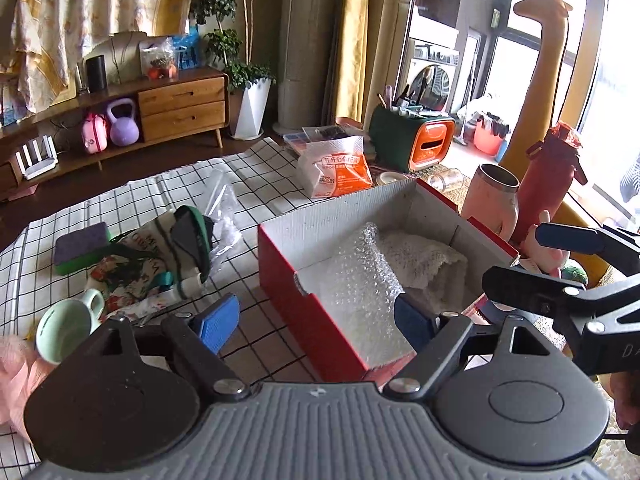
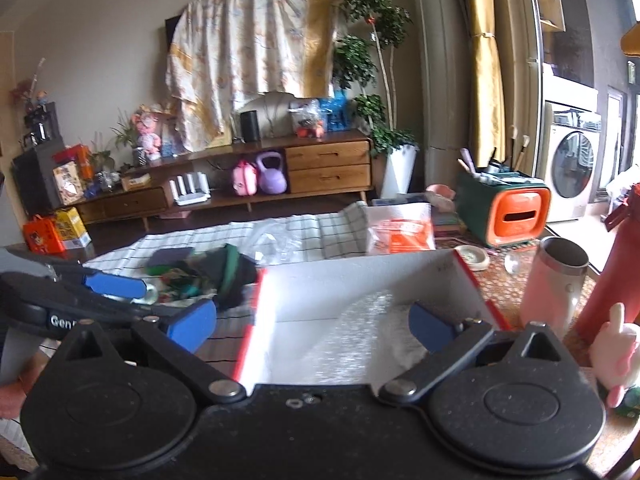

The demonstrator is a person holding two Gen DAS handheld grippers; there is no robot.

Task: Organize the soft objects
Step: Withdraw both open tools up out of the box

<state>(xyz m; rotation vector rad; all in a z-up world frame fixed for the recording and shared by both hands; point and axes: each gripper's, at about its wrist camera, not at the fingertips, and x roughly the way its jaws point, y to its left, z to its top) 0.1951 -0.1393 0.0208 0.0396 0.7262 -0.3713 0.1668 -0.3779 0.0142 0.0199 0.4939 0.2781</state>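
My left gripper (image 1: 316,326) hangs wide open over the near corner of the red box (image 1: 304,280), blue pads (image 1: 218,322) apart and nothing between them. My right gripper (image 2: 312,326) is spread just as wide above the same box (image 2: 360,280), also empty; its black arm (image 1: 560,292) crosses the right edge of the left camera's view. Inside the box lies a sheet of bubble wrap (image 1: 356,276), and behind it, against the far wall, a white knitted cloth (image 1: 420,256). Left of the box, on the checked tablecloth (image 1: 256,176), sits a heap of soft things: a green-backed sponge (image 1: 80,246), a flowered cloth (image 1: 116,276), a dark green-edged item (image 1: 192,236) that may be a slipper, and a clear plastic bag (image 1: 226,208). A mint mug (image 1: 66,330) lies tipped at the heap's near edge. Right of the box stand a pink tumbler (image 1: 496,200) and a red bottle (image 1: 548,184), a pink plush toy (image 2: 616,356) near them. Beyond the box, an orange-and-white packet (image 1: 336,172) and a green and orange organizer (image 1: 412,140); farther off, a wooden sideboard (image 1: 180,104)
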